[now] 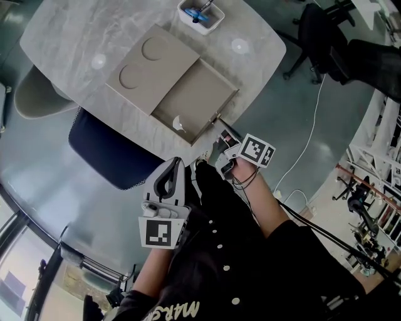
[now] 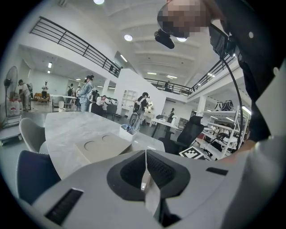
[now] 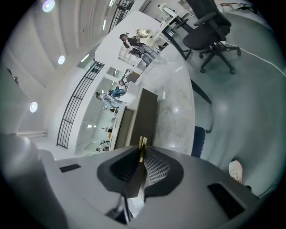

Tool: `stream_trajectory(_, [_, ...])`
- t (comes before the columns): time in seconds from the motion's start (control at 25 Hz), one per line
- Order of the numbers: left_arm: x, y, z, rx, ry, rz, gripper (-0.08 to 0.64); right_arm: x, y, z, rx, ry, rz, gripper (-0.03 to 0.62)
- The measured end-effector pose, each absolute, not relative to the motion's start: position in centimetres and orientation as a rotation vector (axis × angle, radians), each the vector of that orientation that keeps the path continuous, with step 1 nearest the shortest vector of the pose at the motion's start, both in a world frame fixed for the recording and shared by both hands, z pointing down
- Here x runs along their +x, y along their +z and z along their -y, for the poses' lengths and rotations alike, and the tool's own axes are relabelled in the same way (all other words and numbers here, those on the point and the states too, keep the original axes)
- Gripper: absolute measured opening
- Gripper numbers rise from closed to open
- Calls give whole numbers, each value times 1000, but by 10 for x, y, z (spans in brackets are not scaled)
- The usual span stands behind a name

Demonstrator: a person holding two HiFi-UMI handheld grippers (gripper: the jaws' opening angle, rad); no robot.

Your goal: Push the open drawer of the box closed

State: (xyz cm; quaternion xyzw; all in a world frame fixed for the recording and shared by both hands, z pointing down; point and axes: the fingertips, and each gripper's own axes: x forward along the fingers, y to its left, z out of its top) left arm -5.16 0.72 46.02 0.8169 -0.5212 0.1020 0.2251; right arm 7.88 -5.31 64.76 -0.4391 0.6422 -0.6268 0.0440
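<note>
A tan box [image 1: 150, 66] with two round recesses in its lid lies on the marble table [image 1: 75, 37]. Its drawer [image 1: 197, 94] is pulled out toward me, with a small white item [image 1: 178, 123] in the near corner. At the drawer's front sits a gold handle [image 1: 216, 118]. My right gripper [image 1: 223, 133] is right at it, jaws shut, and the gold handle [image 3: 142, 142] shows at the tips of the right gripper [image 3: 142, 150]. My left gripper [image 1: 177, 164] hangs back by my body, off the table. The left gripper [image 2: 145, 154] is shut on nothing, and the box [image 2: 100, 145] lies beyond it.
A white tray [image 1: 200, 15] with blue items stands just past the box. A dark blue chair [image 1: 109, 150] and a grey chair [image 1: 34, 94] are tucked at the table's near and left edges. A black office chair [image 1: 319, 31] and a white cable [image 1: 307, 144] are on the floor to the right.
</note>
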Motion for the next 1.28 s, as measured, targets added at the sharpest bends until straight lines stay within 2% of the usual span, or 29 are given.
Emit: stream_trajectory(1.28, [-84,460,5,2178,261,1526,19,-12,653,129,-1231,-1962,-2051,32])
